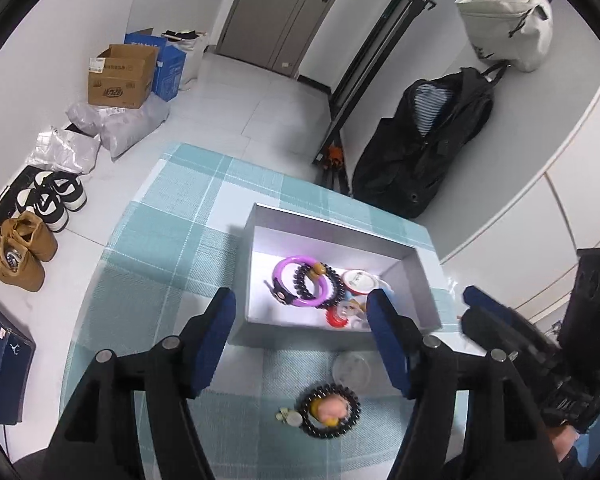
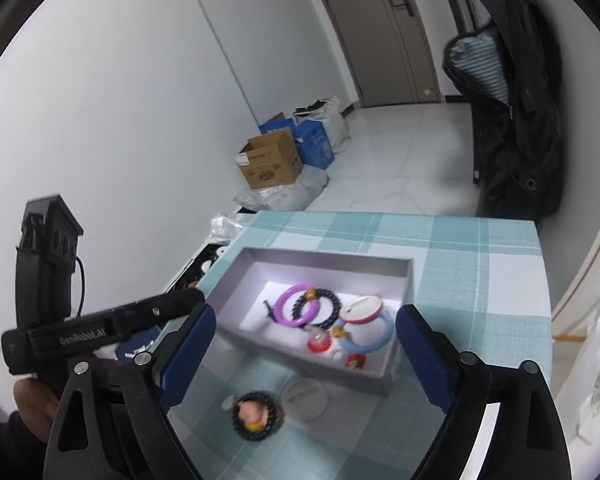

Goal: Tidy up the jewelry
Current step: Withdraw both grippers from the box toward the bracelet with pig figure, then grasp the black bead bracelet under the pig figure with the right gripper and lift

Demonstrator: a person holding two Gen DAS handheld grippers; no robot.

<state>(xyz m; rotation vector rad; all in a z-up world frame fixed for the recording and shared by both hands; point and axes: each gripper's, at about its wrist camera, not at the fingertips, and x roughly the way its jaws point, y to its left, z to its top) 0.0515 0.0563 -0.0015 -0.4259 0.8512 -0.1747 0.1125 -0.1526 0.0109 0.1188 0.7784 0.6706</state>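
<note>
A grey open box sits on the teal checked tablecloth. Inside lie a purple bangle, a black bead bracelet, a light blue ring, a red-and-white round piece and small red items. In front of the box lie a black bead bracelet with a pink charm and a clear round lid. My left gripper is open and empty above the box's near edge. My right gripper is open and empty above the lid.
The table edge drops to white floor. A black jacket hangs at the far right. Cardboard and blue boxes, plastic bags and shoes line the left wall. A plastic bag lies right of the table.
</note>
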